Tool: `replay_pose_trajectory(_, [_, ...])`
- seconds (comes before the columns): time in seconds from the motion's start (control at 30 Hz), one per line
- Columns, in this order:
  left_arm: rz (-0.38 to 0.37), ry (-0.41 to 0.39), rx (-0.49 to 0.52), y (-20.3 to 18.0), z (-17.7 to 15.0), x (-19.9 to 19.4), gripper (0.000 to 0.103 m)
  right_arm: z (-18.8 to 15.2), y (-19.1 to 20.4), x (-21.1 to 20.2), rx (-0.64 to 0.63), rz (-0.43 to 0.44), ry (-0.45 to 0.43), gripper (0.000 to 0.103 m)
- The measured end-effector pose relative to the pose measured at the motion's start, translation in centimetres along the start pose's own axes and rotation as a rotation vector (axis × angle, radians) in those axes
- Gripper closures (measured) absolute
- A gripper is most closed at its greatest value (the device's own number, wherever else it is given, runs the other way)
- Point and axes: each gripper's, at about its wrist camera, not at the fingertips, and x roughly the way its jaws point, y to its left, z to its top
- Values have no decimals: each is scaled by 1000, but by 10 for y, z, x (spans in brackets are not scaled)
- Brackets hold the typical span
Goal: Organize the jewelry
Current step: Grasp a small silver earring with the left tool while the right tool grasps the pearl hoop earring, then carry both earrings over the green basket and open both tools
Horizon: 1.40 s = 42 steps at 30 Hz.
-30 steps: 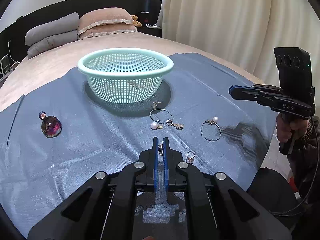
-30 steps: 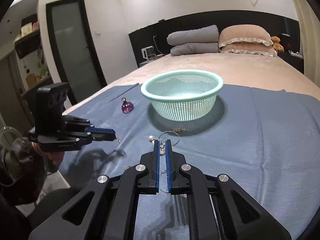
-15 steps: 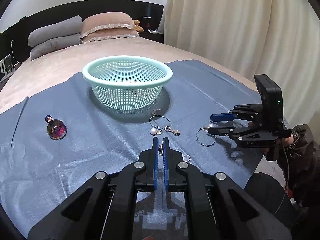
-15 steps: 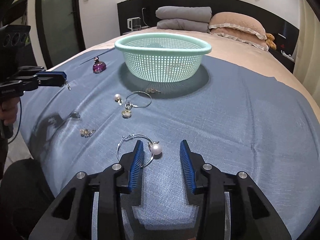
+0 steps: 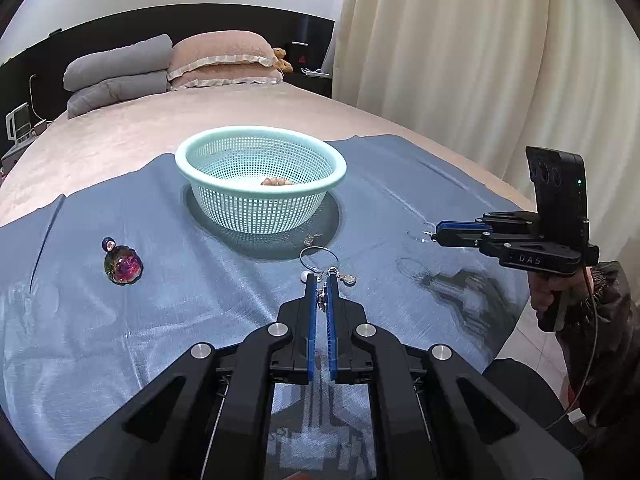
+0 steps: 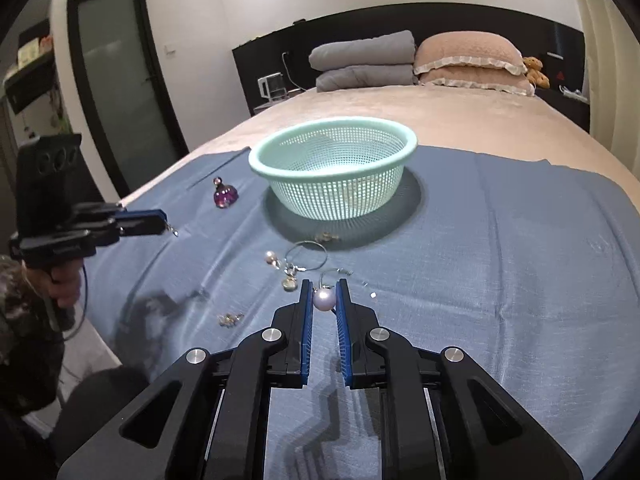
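A woven blue cloth [image 6: 500, 248] with a slight sheen covers the bed. The mint-green perforated plastic basket [image 6: 334, 170] looks matt. The glossy pearl [image 6: 323, 300] hangs on thin shiny metal wire. A purple glass bottle [image 5: 122, 266] gleams far left.

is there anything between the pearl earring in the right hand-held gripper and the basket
Nothing tall. Between the pearl earring in the right hand-held gripper and the basket only flat jewelry lies on the blue cloth; carried above it, the path looks clear.

both cameras ride low on handheld grippers, facing up the bed toward the headboard [image 6: 400, 28]; the left looks from nearer the curtain side, and both share the mint basket [image 5: 260, 160] [image 6: 332, 136].
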Motion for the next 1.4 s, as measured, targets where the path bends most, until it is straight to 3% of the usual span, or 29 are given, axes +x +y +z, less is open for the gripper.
replay_pose_trajectory(0.23, [-9, -9, -6, -6, -1, -5, 98, -16, -30, 35, 296, 124, 99, 92])
replay_pose_trajectory(0.4, [-6, -5, -6, -4, -1, -7, 98, -37, -48, 45, 479, 242, 98, 92])
replay_pose_trajectory(0.43, [-2, -6, -5, -3, -1, -7, 98, -39, -52, 48, 502, 228, 118, 92])
replay_pose_trajectory(0.5, [0, -9, -9, -2, 0, -7, 98, -42, -55, 51, 499, 196, 139, 92])
replay_pose_trajectory(0.7, [-6, -12, -11, -1, 4, -4, 98, -32, -47, 32, 447, 191, 72, 92])
replay_pose_trajectory(0.83, [-9, -28, -14, 2, 20, -2, 98, -5, -40, 12, 377, 175, 15, 92])
replay_pose_trajectory(1.2, [49, -132, 95, 6, 120, -13, 98, 140, -21, -51, 119, 145, -164, 92])
replay_pose_trajectory(1.4, [77, -145, 80, 28, 158, 0, 98, 198, -18, -35, 72, 135, -172, 92])
